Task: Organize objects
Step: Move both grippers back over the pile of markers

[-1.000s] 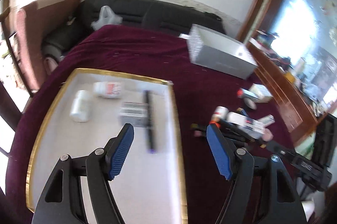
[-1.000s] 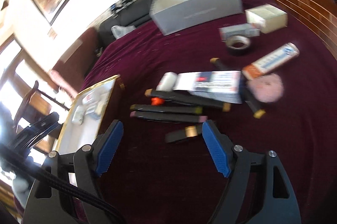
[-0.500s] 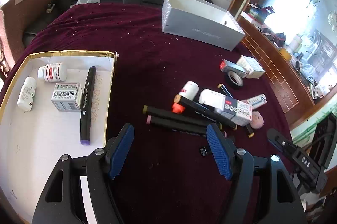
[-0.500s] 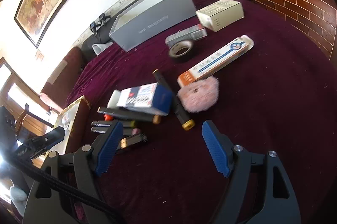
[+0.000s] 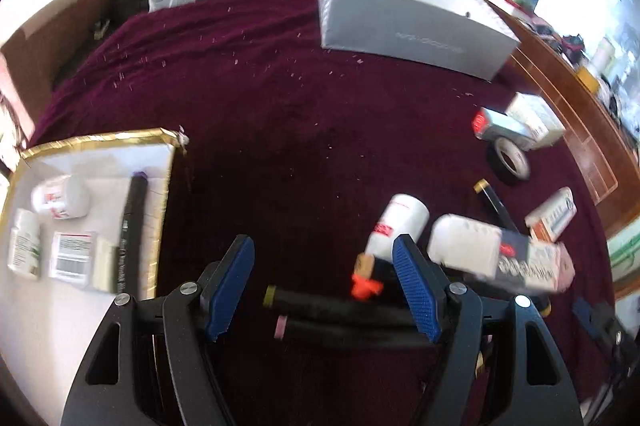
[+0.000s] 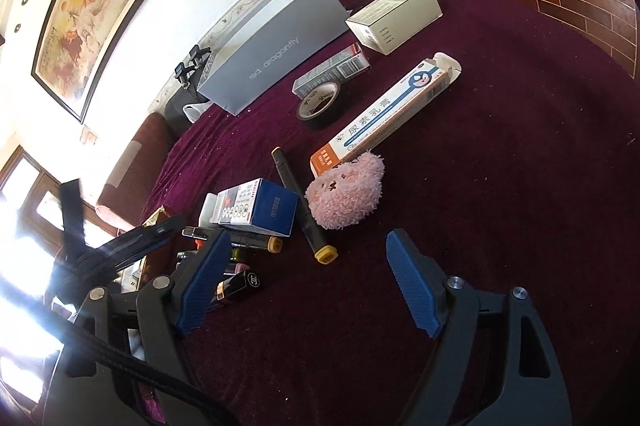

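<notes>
My left gripper (image 5: 324,286) is open and low over the maroon cloth. Two black markers (image 5: 340,310) lie crosswise between its fingers, which stand apart from them. A white bottle (image 5: 400,226) and a blue-and-white box (image 5: 500,258) lie just to the right. At the left, the gold-rimmed tray (image 5: 160,209) holds two bottles, a small box and a black marker (image 5: 130,226). My right gripper (image 6: 308,286) is opening with nothing between its fingers. Just beyond it lie a pink fluffy toy (image 6: 344,193) and a yellow-capped marker (image 6: 304,209).
A large grey box (image 6: 276,49) stands at the back of the cloth. Near it are a beige carton (image 6: 394,17), a tape roll (image 6: 320,101) and a long orange-and-white carton (image 6: 384,113). A black-and-gold tube (image 6: 236,286) lies by my right gripper's left finger. A wooden ledge borders the right.
My left gripper has moved right from over the tray and sunk over the black markers. My right gripper has swung from the marker pile to the pink toy, its jaws slightly wider.
</notes>
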### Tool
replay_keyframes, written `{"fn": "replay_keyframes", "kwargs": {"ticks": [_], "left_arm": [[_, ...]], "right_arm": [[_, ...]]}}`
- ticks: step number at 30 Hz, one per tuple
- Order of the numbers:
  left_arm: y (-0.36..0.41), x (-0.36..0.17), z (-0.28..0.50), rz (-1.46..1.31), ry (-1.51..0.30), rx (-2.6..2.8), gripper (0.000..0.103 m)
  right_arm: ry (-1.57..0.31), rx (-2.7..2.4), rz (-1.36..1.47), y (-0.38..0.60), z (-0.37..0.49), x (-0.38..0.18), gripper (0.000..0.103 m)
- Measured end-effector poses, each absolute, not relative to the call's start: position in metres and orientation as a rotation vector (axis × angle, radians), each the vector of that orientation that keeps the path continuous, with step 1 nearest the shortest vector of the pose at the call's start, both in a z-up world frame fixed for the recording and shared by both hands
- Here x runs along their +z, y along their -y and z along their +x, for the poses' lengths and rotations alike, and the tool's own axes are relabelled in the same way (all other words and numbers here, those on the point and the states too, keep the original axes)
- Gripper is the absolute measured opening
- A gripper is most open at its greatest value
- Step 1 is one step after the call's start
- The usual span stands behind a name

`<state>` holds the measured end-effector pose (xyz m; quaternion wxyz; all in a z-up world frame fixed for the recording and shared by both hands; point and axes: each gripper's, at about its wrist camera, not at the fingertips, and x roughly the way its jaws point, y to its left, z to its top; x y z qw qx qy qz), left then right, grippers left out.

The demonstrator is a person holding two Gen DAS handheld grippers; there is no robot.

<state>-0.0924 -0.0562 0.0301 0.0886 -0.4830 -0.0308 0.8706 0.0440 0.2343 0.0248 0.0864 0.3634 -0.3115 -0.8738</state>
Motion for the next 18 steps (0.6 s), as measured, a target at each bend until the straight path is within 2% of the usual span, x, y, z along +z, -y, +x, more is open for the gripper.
{"fn": "replay_keyframes", "kwargs": {"ticks": [4, 9, 14, 18], "left_arm": [[0.056, 0.012, -0.101, -1.537, 0.238, 2.424, 0.067], [0.039, 0.014, -0.067, -1.527, 0.068, 2.306, 0.067], [0.034, 0.024, -0.019, -1.486, 0.134, 2.002, 0.066], [0.032, 0.041, 0.002, -1.391, 0.043, 2.007, 0.067]], "right_arm": [[0.910, -2.598, 1.094, -0.231, 0.042, 0.024, 0.080], [0.917, -2.595, 1.116, -0.232, 0.041, 0.021, 0.080], [0.911, -2.595, 1.133, -0.230, 0.041, 0.019, 0.080], [0.889, -2.586, 1.152, -0.228, 0.041, 0.018, 0.080]]}}
